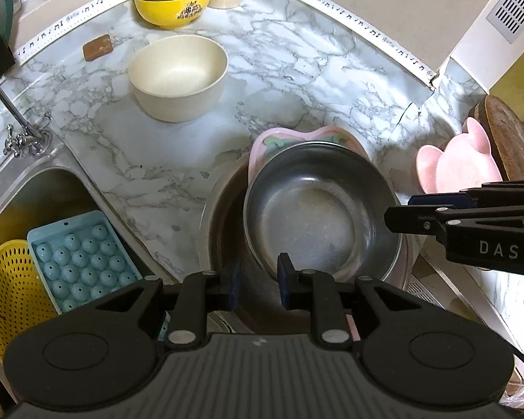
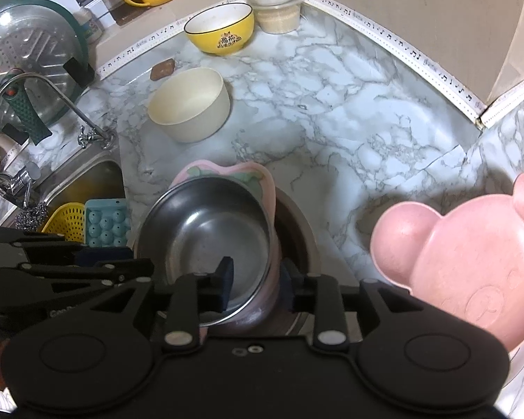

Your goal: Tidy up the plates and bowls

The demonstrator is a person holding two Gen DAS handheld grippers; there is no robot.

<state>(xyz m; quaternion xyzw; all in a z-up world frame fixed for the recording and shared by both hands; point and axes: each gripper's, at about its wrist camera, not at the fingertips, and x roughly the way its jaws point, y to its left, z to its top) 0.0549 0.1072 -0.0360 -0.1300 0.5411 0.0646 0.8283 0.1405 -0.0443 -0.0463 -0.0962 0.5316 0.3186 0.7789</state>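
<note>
A steel bowl sits on a pink heart-shaped plate, both over a brown plate near the counter's front. My left gripper grips the steel bowl's near rim between its blue pads. My right gripper grips the opposite rim of the steel bowl together with the pink plate; it also shows in the left wrist view. A cream bowl and a yellow bowl stand further back. A pink bear-shaped plate lies at the right.
A sink at the left holds a yellow colander and a blue ice tray. A tap stands behind it. A floral bowl on a tub sits at the back. A wooden board leans at the right.
</note>
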